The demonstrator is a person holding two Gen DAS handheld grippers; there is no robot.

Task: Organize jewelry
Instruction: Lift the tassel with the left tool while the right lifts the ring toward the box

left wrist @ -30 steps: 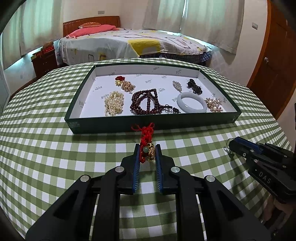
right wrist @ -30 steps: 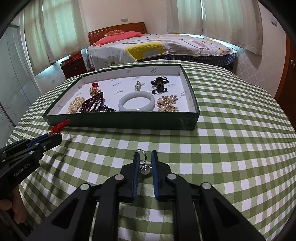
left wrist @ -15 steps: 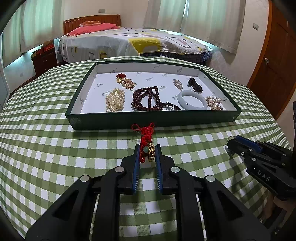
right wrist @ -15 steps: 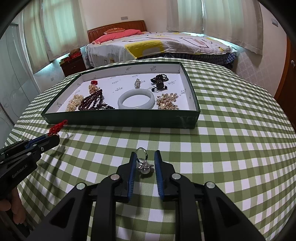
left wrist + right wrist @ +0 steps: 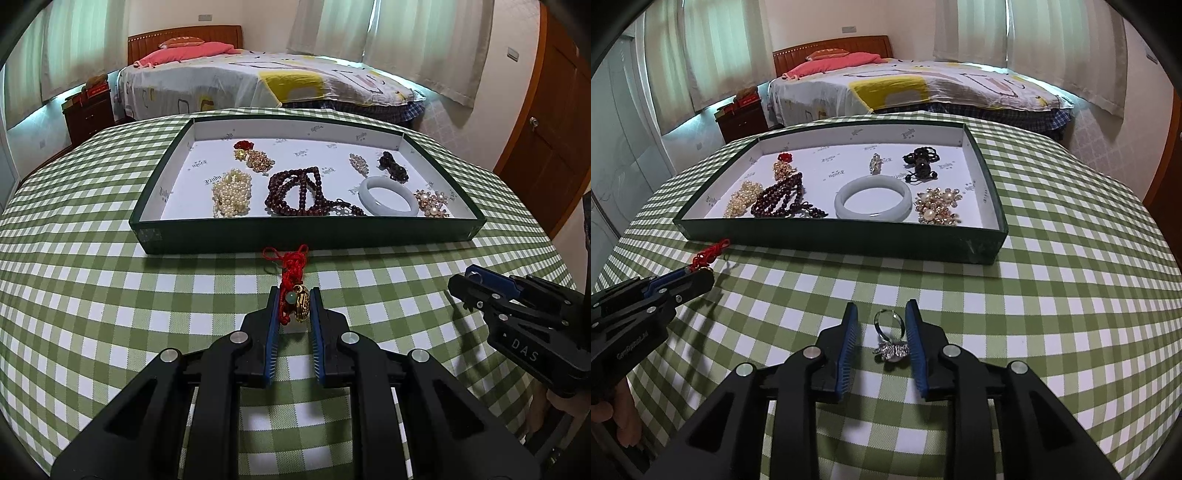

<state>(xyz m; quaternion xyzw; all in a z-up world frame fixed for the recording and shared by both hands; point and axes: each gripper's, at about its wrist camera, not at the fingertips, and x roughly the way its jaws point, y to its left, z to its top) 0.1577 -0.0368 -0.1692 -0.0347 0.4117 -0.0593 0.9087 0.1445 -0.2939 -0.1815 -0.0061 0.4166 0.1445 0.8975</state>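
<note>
My left gripper (image 5: 293,295) is shut on a red cord charm (image 5: 293,275) with a gold pendant and a green bead, held in front of the green tray (image 5: 303,232). My right gripper (image 5: 881,314) is open around a silver ring (image 5: 891,338) lying on the checked cloth between its jaws. The tray holds a pearl bracelet (image 5: 232,192), dark red beads (image 5: 297,190), a white jade bangle (image 5: 388,195), a black piece (image 5: 393,166) and gold brooches (image 5: 431,203). The left gripper and charm also show in the right wrist view (image 5: 701,258).
The round table has a green checked cloth (image 5: 92,295). A bed (image 5: 258,81) stands beyond it, a wooden door (image 5: 546,129) at the right. The right gripper body (image 5: 524,321) shows at the right of the left wrist view.
My right gripper's jaws have opened, and the ring now lies loose on the cloth between them. The left gripper still holds the charm, hardly moved.
</note>
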